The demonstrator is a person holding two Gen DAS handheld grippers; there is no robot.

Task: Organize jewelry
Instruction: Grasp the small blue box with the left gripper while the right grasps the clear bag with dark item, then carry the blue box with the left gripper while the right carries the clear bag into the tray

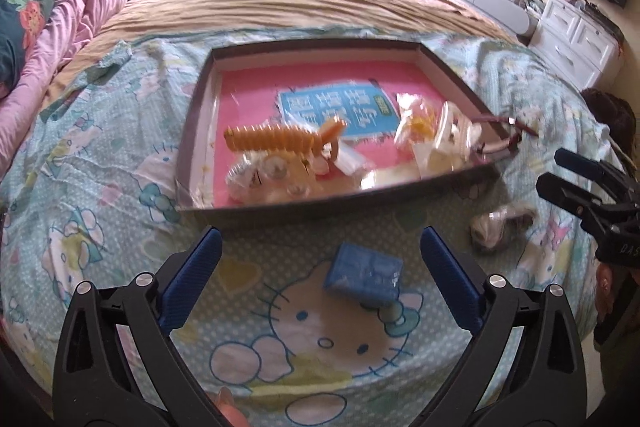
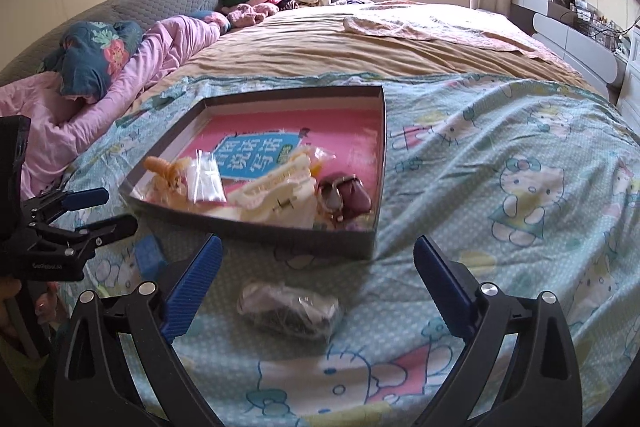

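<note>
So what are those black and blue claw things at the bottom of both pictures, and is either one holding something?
They are hand-held grippers, one in each of a person's hands, each carrying a wide-angle camera that looks along its two fingers. One picture comes from the left gripper, the other from the right gripper. Both are open and hold nothing. On the cartoon-cat bedsheet lies a shallow box holding jewelry and hair pieces in clear bags. A small blue box sits on the sheet between the left gripper's fingers, and a clear bag with dark contents between the right one's.
</note>
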